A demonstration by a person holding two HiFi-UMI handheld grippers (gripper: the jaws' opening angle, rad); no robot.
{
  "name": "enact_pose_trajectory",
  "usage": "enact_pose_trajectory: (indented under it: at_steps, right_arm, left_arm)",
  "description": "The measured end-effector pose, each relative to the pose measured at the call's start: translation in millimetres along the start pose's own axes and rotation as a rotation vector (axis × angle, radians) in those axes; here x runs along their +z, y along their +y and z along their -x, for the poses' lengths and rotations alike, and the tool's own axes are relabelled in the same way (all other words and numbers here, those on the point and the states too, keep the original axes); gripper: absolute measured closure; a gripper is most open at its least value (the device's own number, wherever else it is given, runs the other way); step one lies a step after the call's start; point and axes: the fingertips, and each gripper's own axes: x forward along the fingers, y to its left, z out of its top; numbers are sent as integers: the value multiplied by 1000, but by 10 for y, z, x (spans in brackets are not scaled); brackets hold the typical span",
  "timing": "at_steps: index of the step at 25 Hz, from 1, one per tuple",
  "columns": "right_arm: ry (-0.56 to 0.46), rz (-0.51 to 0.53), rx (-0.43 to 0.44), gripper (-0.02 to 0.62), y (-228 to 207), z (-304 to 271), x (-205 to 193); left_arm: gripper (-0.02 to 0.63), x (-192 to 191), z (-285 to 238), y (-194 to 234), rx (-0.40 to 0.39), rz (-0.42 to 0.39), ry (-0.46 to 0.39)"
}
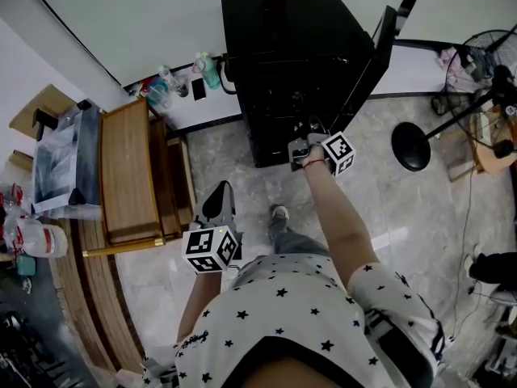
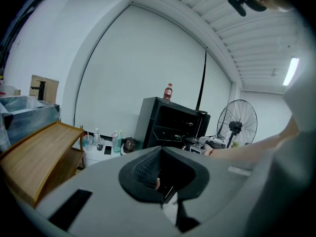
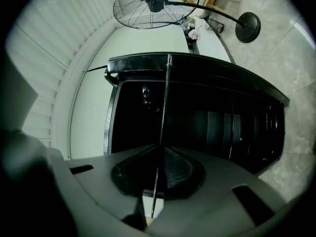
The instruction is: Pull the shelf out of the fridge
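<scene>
Closest is the person's star shirt (image 1: 307, 322). On the left, the left gripper (image 2: 160, 177) hangs low, well away from the black fridge (image 1: 299, 63). Its jaws are together with nothing in them. On the right, the right gripper (image 3: 158, 174) is up at the open fridge. Its jaws pinch the front edge of the thin shelf (image 3: 165, 107). I think the grab is done. Most of the shelf looks to be inside the fridge, so the long pull straight out is left.

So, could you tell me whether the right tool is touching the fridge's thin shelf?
Touching. The right gripper view shows the right tool clamped on the thin dark shelf of the black fridge.
</scene>
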Motion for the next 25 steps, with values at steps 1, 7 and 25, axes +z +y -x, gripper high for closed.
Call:
enact_pose_trajectory:
  at_steps: [1,7,25]
  right_arm:
    - [0,0,-1,574,-4,25,-3]
    - [5,-8,-7,574,-21,160,-39]
    - [8,-26,-17,577,-53,221,-69]
  left_arm:
    - [594,-8,25,-4,2,1,-1]
    - [594,-69,149,-44,15,9,-2]
    - [594,-72,203,-65,20,2,-12]
